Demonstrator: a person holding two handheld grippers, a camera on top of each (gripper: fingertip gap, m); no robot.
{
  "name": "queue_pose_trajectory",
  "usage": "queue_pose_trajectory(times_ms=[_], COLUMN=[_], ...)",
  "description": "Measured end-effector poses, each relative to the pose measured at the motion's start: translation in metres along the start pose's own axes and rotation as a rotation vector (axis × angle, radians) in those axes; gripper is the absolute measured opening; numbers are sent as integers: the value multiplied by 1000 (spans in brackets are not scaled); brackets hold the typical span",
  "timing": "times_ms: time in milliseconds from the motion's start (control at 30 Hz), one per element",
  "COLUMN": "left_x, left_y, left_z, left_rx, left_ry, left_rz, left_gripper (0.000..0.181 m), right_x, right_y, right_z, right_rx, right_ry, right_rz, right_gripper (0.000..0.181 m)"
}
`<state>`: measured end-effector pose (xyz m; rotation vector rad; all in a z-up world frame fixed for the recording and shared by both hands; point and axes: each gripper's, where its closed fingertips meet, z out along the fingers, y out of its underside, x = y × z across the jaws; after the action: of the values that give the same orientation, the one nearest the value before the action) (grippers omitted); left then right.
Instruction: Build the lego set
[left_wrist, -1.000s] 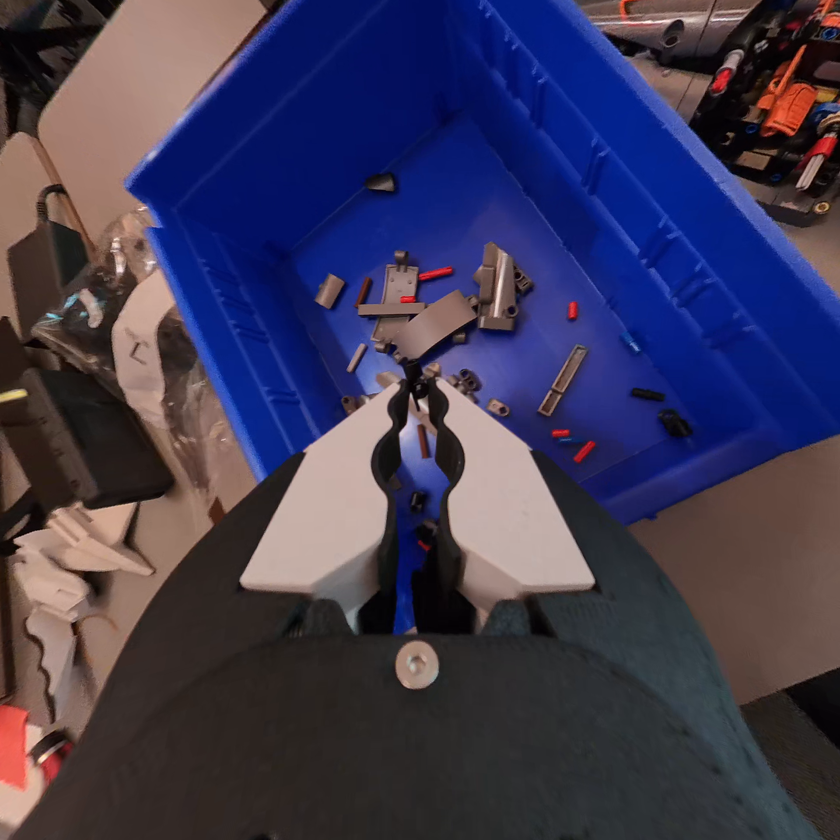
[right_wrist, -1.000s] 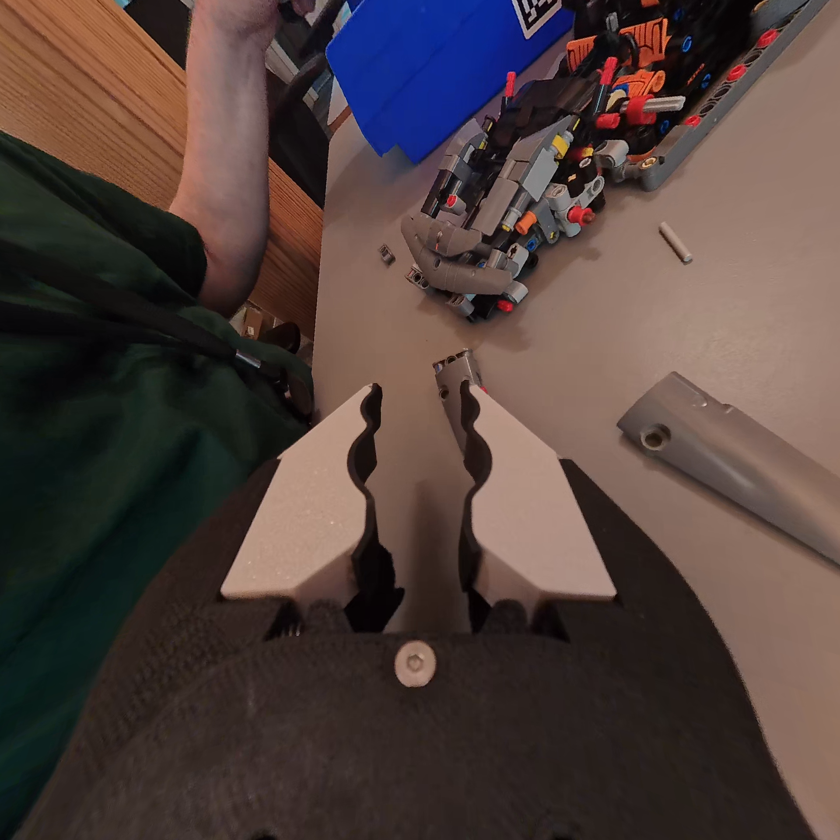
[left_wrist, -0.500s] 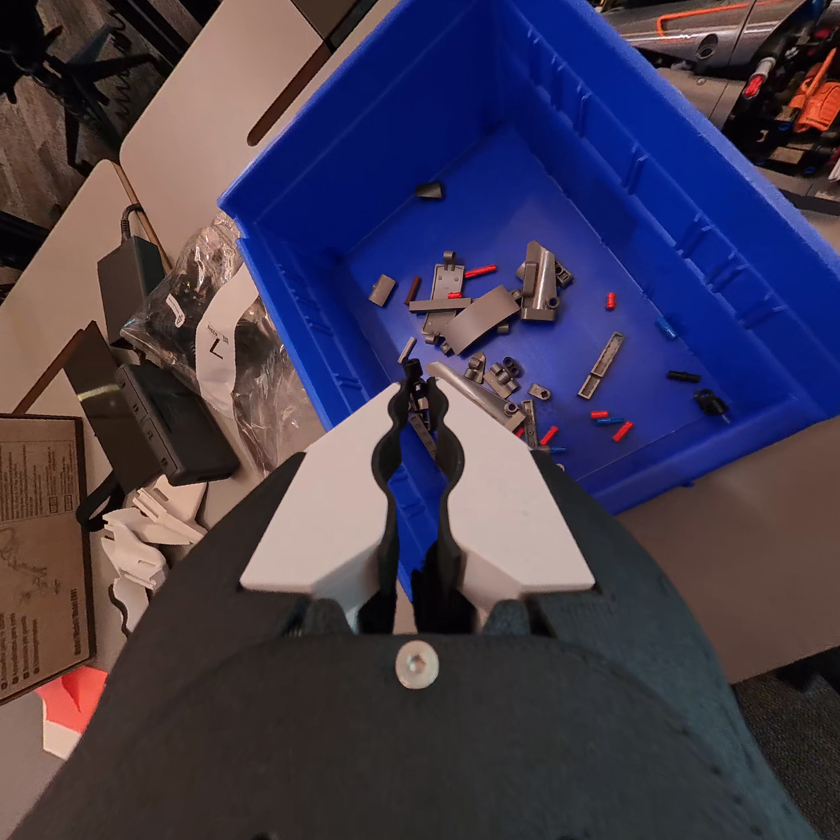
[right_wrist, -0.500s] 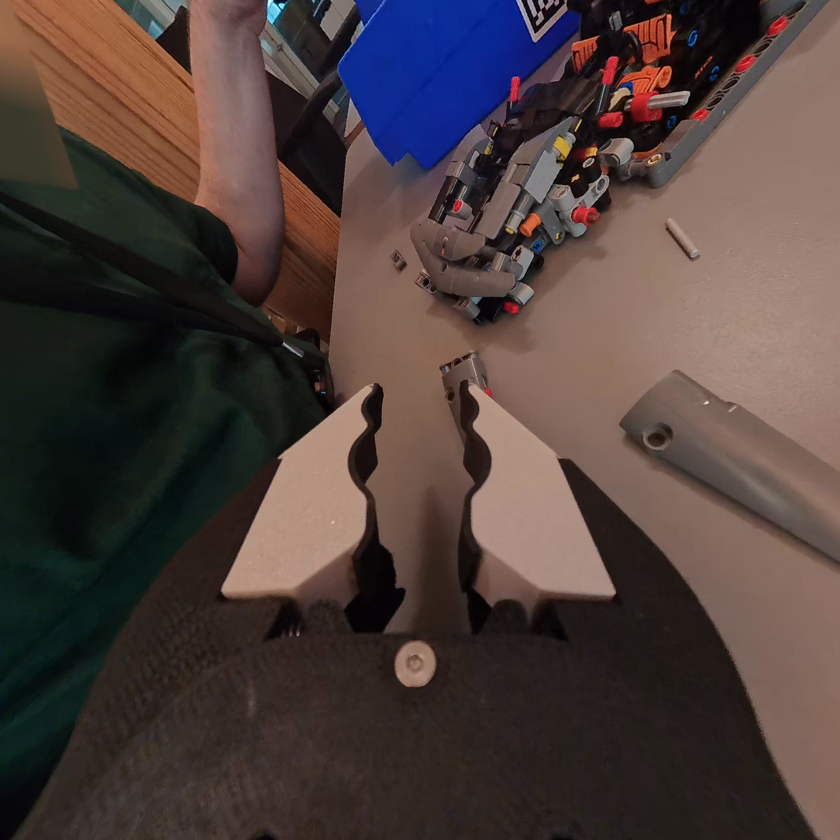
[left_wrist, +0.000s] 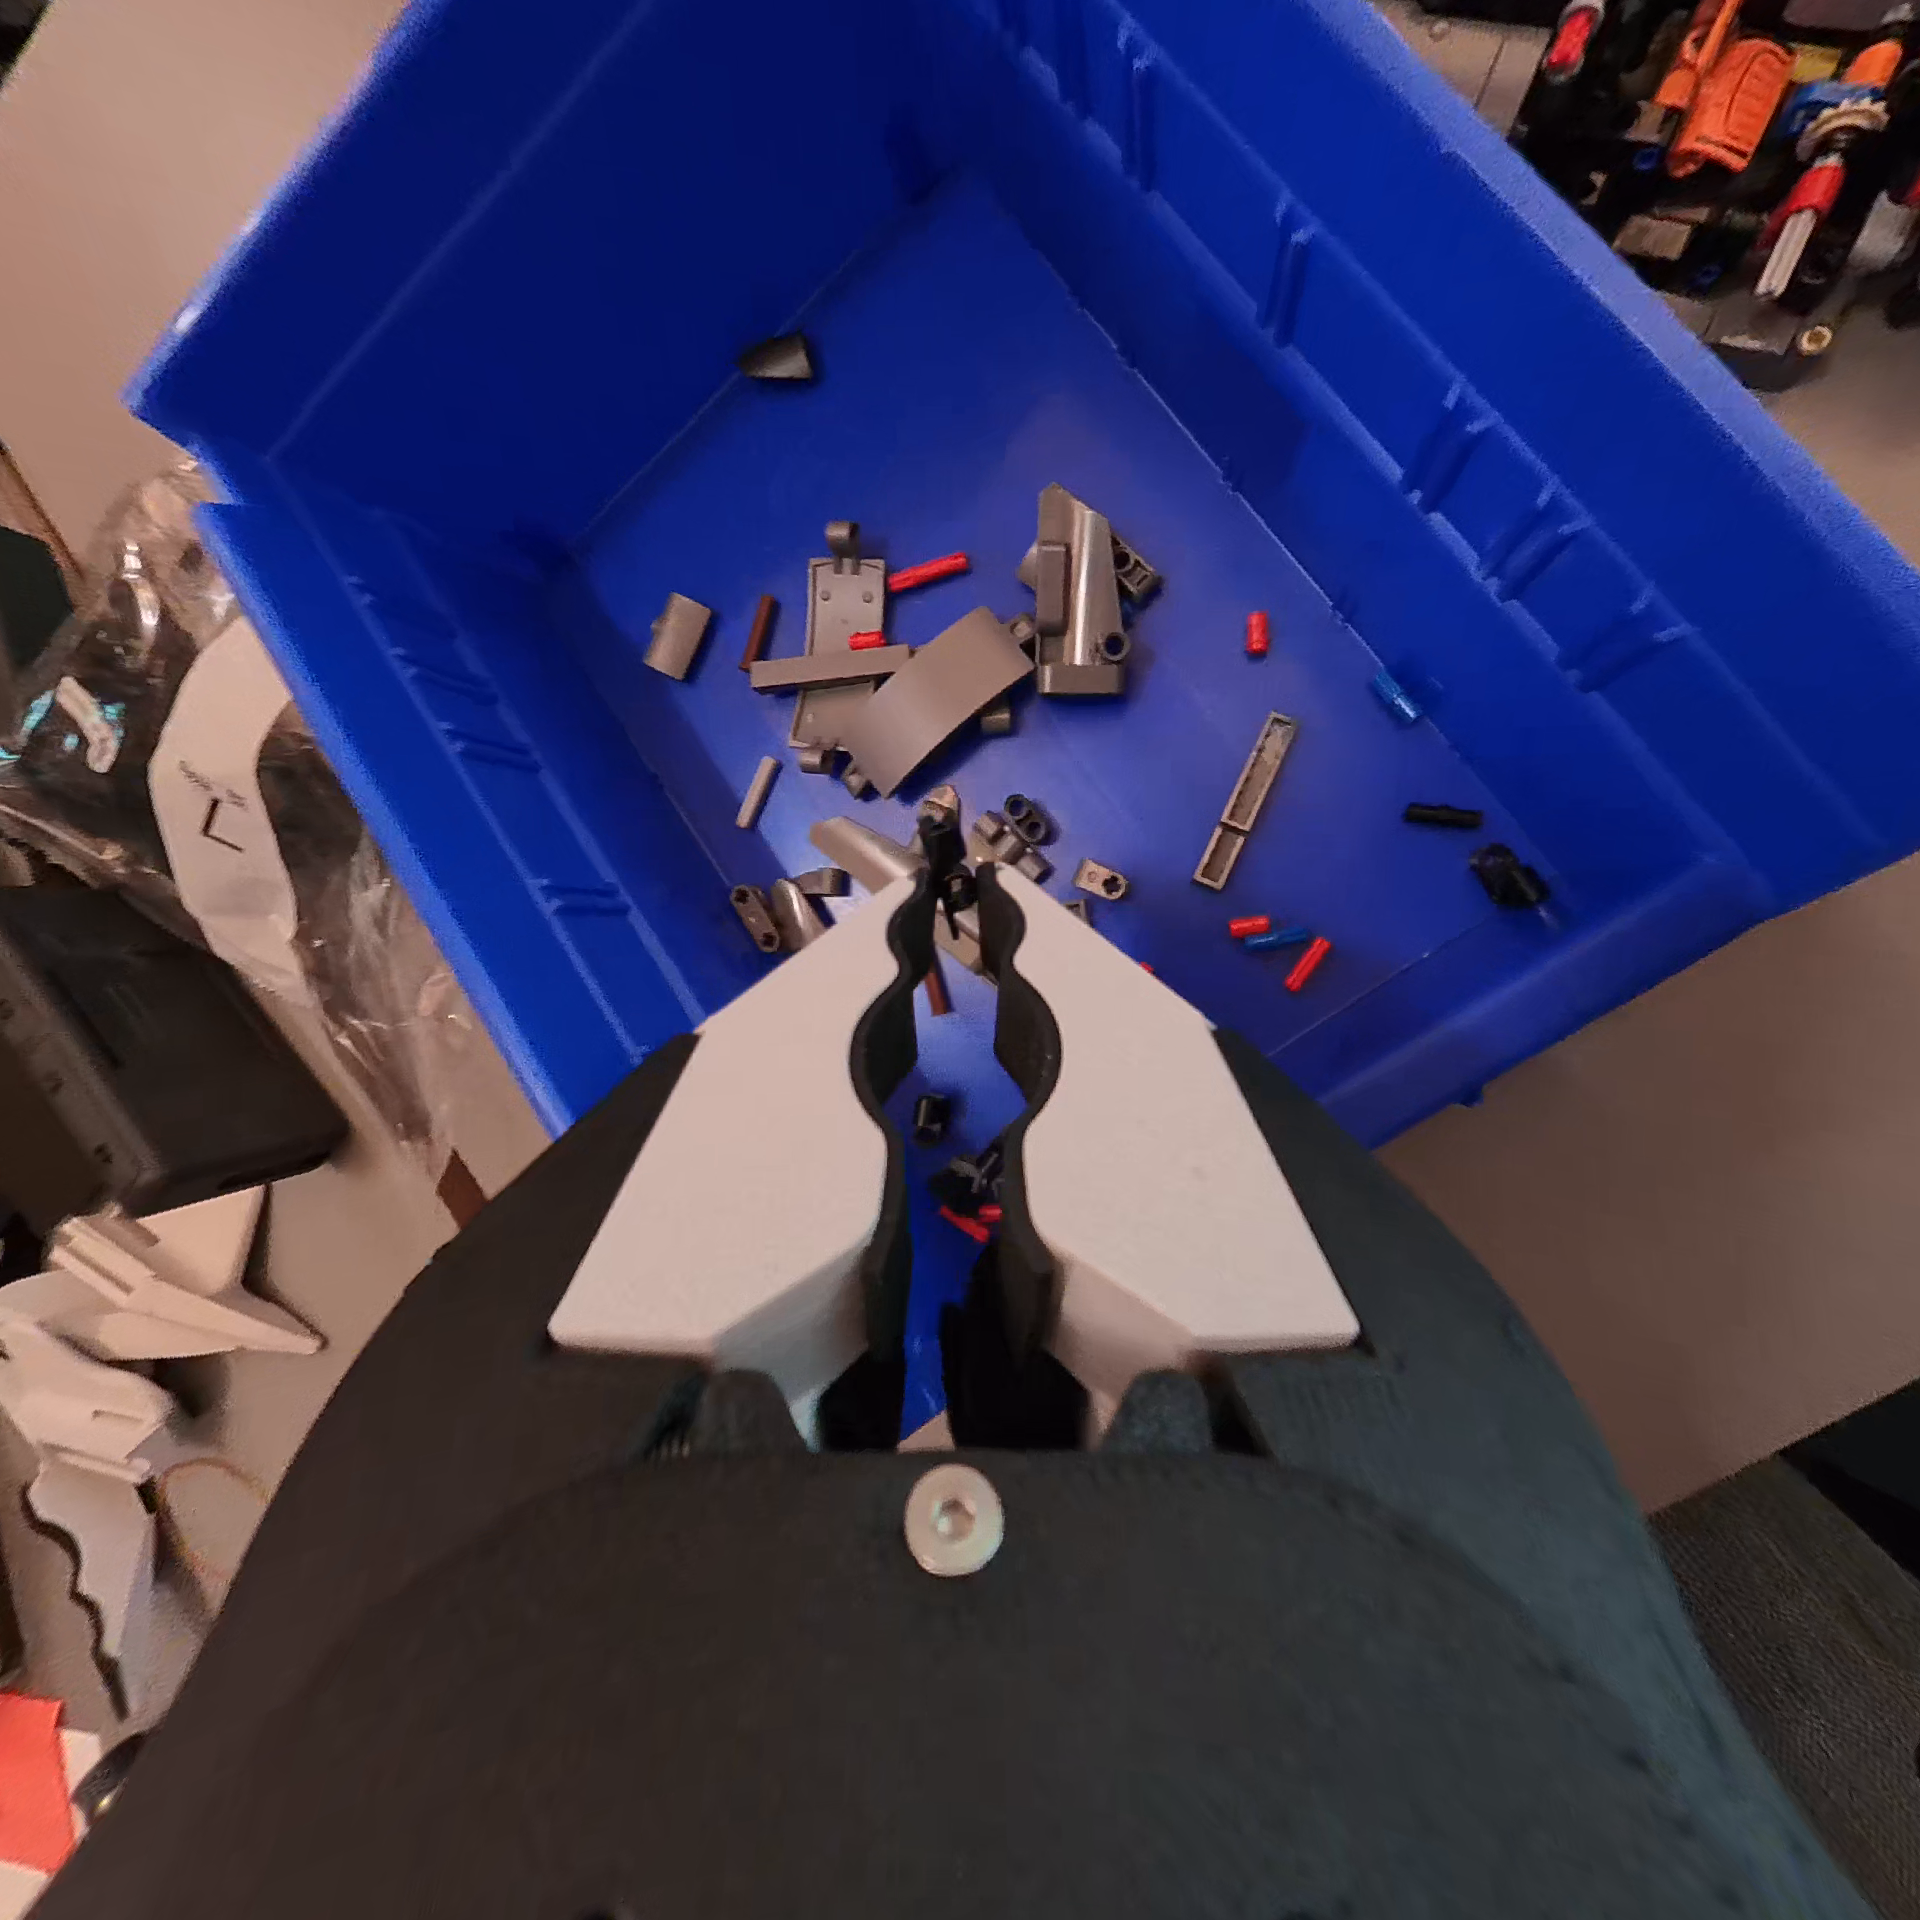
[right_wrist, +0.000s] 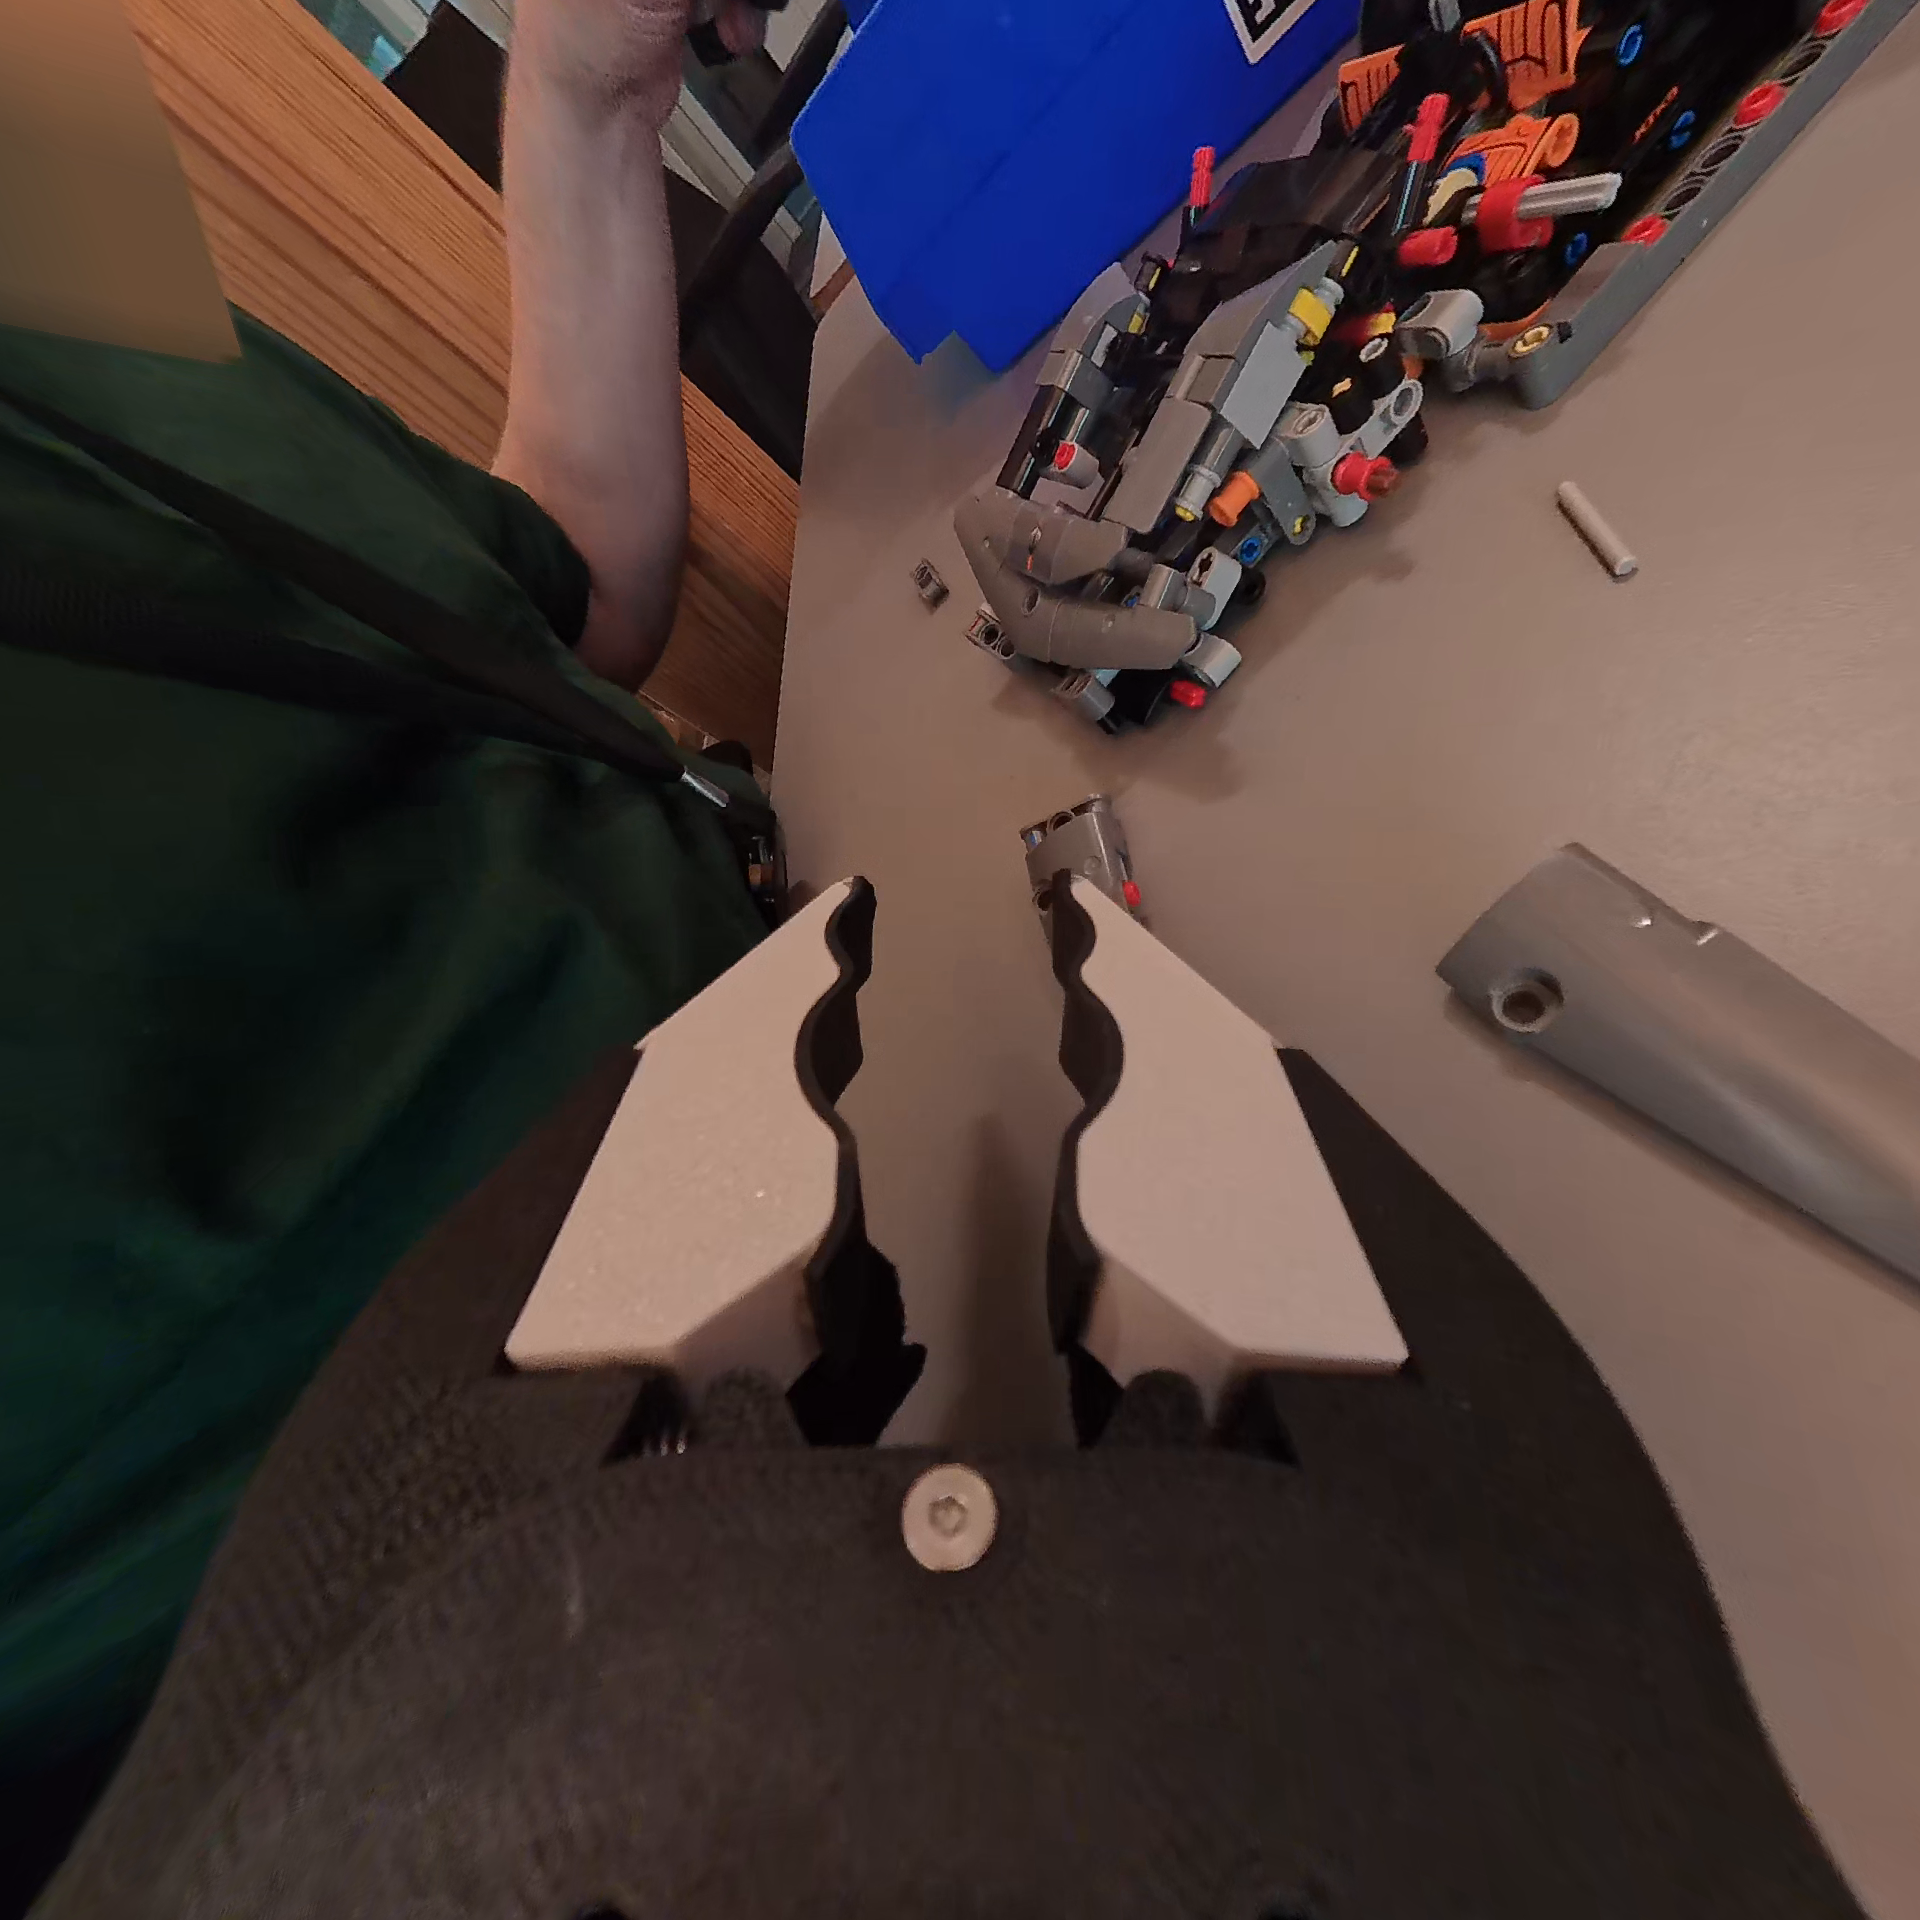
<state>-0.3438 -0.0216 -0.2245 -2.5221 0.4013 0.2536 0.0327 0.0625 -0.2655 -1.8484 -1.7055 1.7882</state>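
- The left gripper (left_wrist: 951, 883) has its jaws clenched on a small black lego pin piece (left_wrist: 943, 844), whose long axis runs on along the fingers, its grey-tipped end pointing away from the camera.
- It hangs over the near part of a deep blue plastic bin (left_wrist: 1403, 343), above a scatter of loose grey, black, red and blue lego parts.
- A flat grey curved panel (left_wrist: 940, 698) lies near the bin's middle; a long grey hollow beam (left_wrist: 1247, 795) lies towards its right wall, with bare blue floor around it.
- The bin's tall walls close in on every side.
- The right gripper (right_wrist: 956, 899) has its jaws released and empty, low over the grey worktop (right_wrist: 1558, 727).
- A small grey lego block (right_wrist: 1081, 844) lies on the worktop just beyond the right finger's tip.
- Farther off stands the part-built grey, black and orange lego model (right_wrist: 1195, 468); a long grey curved shell piece (right_wrist: 1704, 1039) lies to the right, running away to the worktop's right edge.
- Bare worktop lies between these.
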Motion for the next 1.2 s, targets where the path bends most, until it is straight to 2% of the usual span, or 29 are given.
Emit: queue_pose_trajectory(times_ms=[133,333,500,600,933,1200], left_x=[16,32,39,41,42,36], left_y=[2,-4,-11,-13,-19,-30], left_z=[16,32,40,45,46,29], left_rx=[-5,-1,-2,-11,10,73], left_ry=[60,120,151,153,135,91], left_rz=[10,33,34,34,5,-6], left_gripper=[6,6,6,6,6,6], right_x=[-2,-6,-6,-13,-27,-29], right_y=[0,-4,-5,2,1,1], right_z=[0,1,-3,4,-8,-7], right_rx=[5,78,131,121,222,221], right_ry=[0,132,414,489,461,467], right_rz=[-23,-159,-386,-452,-429,-450], right_gripper=[32,33,32,34,34,35])
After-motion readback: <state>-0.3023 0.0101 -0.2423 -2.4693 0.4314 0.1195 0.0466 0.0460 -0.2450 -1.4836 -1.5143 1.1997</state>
